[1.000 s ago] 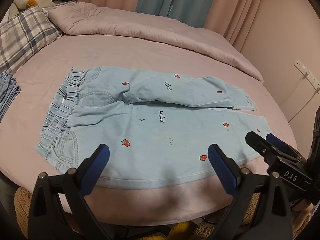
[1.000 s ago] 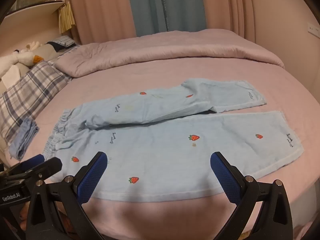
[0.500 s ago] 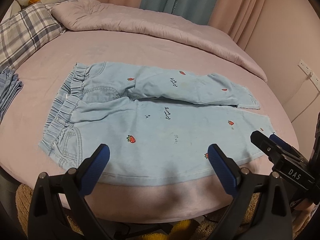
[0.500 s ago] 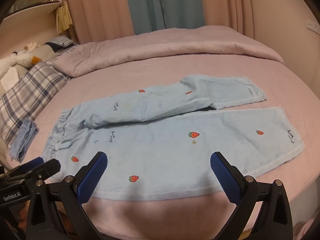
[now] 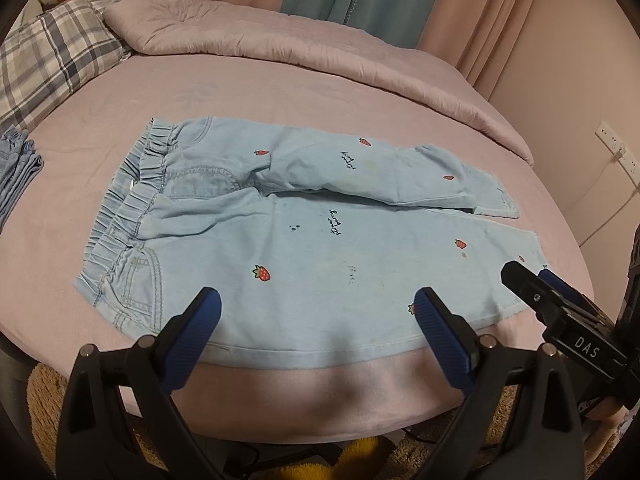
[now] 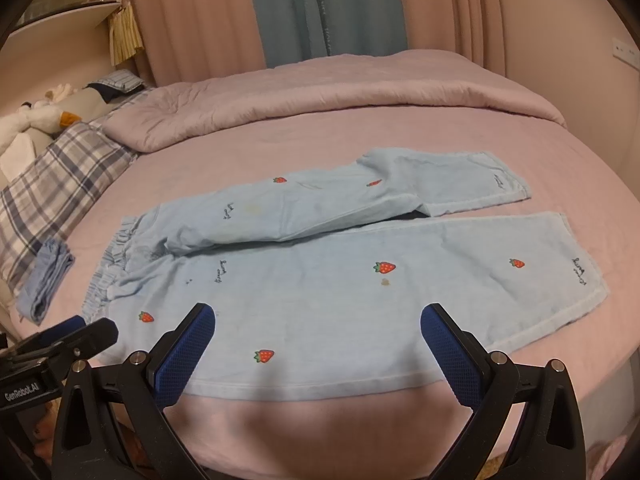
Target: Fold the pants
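Observation:
Light blue pants (image 5: 304,240) with red strawberry prints lie flat on the pink bed, waistband to the left, both legs stretching right, the far leg slightly rumpled. They also show in the right wrist view (image 6: 360,264). My left gripper (image 5: 316,322) is open and empty, hovering over the near edge by the waist end. My right gripper (image 6: 318,342) is open and empty over the near leg's edge. The right gripper shows in the left wrist view (image 5: 560,308); the left one shows in the right wrist view (image 6: 60,340).
A folded blue garment (image 6: 48,280) lies at the bed's left edge. A plaid pillow (image 5: 48,64) and a rolled pink duvet (image 5: 300,52) lie behind. The bed's front edge (image 5: 320,400) is just below the grippers. Curtains hang behind.
Both grippers have risen slightly and drifted; the pants appear a little lower and farther in view. Nothing was grasped; the pants have not moved.

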